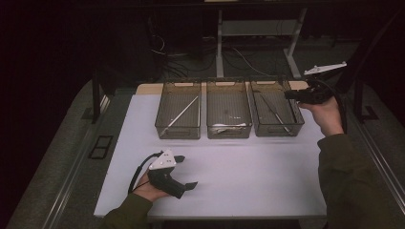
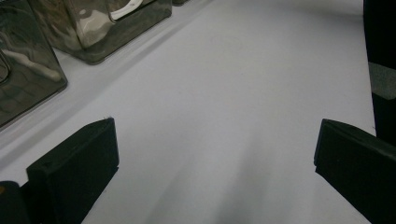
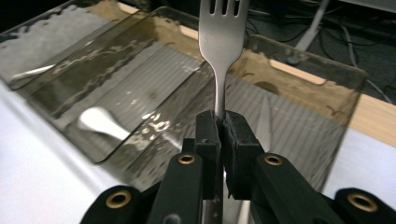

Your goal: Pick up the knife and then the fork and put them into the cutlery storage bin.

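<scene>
The right gripper [image 3: 221,122] is clamped on a fork [image 3: 220,42], pinching the handle so the tines stand up and away from its jaws. In the high view this gripper [image 1: 292,95] hangs just above the near-side rim of the right bin [image 1: 277,128], likely because cutlery is being sorted by type and the fork must travel to its own bin. Below and beyond the jaws lies a knife [image 3: 264,122] on the bin's ribbed floor; farther off to the gripper's left, the middle bin [image 1: 228,131] holds a pale spoon [image 3: 100,120]. The left bin [image 1: 177,131] holds a long thin utensil [image 1: 180,115], too small to identify. The fork's tine tips are cut off at the frame's top, and its lower handle is hidden behind the pads. The left gripper [image 1: 186,172] rests low on the white table [image 1: 248,181], jaws wide apart and empty, apparently waiting.
</scene>
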{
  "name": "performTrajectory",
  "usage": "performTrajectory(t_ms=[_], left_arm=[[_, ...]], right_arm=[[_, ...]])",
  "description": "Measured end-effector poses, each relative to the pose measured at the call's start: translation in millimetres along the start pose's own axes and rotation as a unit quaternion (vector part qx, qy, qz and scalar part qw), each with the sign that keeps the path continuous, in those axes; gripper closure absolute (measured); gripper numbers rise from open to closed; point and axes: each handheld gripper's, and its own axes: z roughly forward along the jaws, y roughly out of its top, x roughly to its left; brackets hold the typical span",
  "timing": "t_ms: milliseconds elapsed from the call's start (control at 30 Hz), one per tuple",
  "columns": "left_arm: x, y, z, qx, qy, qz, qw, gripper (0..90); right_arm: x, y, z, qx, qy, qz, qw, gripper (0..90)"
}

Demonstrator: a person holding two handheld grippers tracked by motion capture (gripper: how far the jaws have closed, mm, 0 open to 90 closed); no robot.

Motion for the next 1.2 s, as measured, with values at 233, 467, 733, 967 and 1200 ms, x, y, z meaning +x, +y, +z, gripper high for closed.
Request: performTrajectory(t_ms=[233,467,733,967,1200], left_arm=[[-0.3,0.0,-0.3,-0.001,-0.001,-0.001,1.0000,0.0],[-0.4,0.3,-0.2,0.001,-0.001,0.001,1.0000,0.0],[-0.7,0.3,0.4,0.000,-0.001,0.000,1.0000,0.0],[-0.4,0.2,0.4,0.000,-0.001,0.000,1.0000,0.0],[-0.4,0.2,0.4,0.001,-0.001,0.000,1.0000,0.0]], right_arm=[[-11.4,-1.9,10.5,-0.002,-0.026,0.005,0.9996,84.7],[-23.1,-12.8,19.9,0.009,-0.039,0.015,0.9991,84.8],[-30.7,-30.3,28.1,0.011,-0.045,0.025,0.9986,84.8],[-32.4,-43.4,37.8,0.030,-0.046,0.021,0.9983,84.7],[-31.4,-49.8,46.6,0.048,-0.044,0.017,0.9977,84.7]])
